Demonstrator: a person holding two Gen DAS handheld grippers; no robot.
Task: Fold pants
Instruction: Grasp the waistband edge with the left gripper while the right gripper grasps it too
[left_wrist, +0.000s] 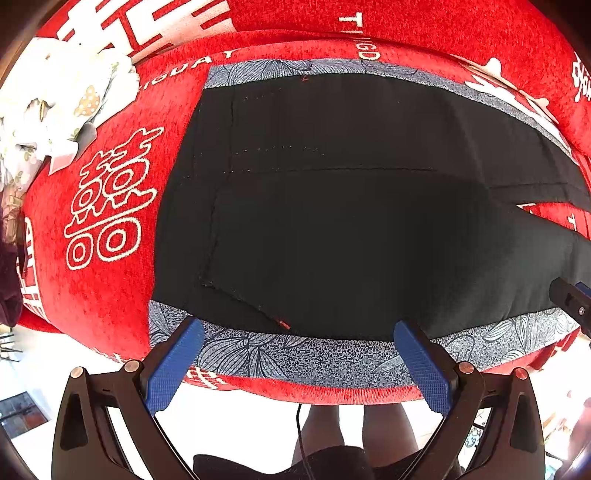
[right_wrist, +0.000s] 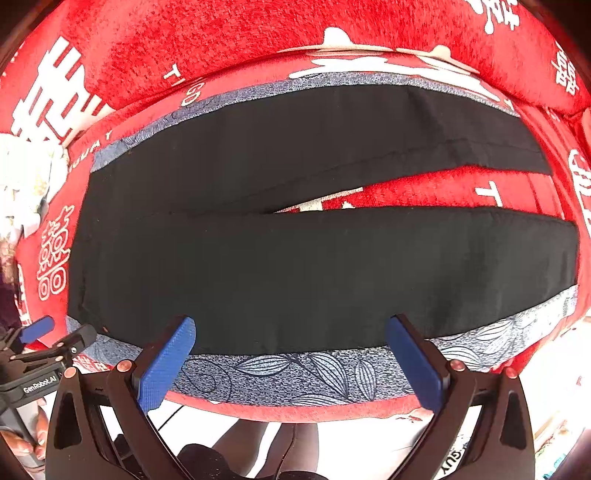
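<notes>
A red cloth (right_wrist: 229, 40) printed with white characters covers the surface; on it black pants (right_wrist: 295, 273) with blue patterned side bands lie flat, long axis left to right, waistband left, legs splayed rightward. Left gripper (left_wrist: 297, 328) and right gripper (right_wrist: 290, 325) hover spread wide over the near edge, grasping nothing.

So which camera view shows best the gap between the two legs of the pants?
The right wrist view: the red cover shows between both legs of the black pants, out to the hems. The left wrist view shows mostly the waist part; only a small piece of the gap appears at its right edge.
</notes>
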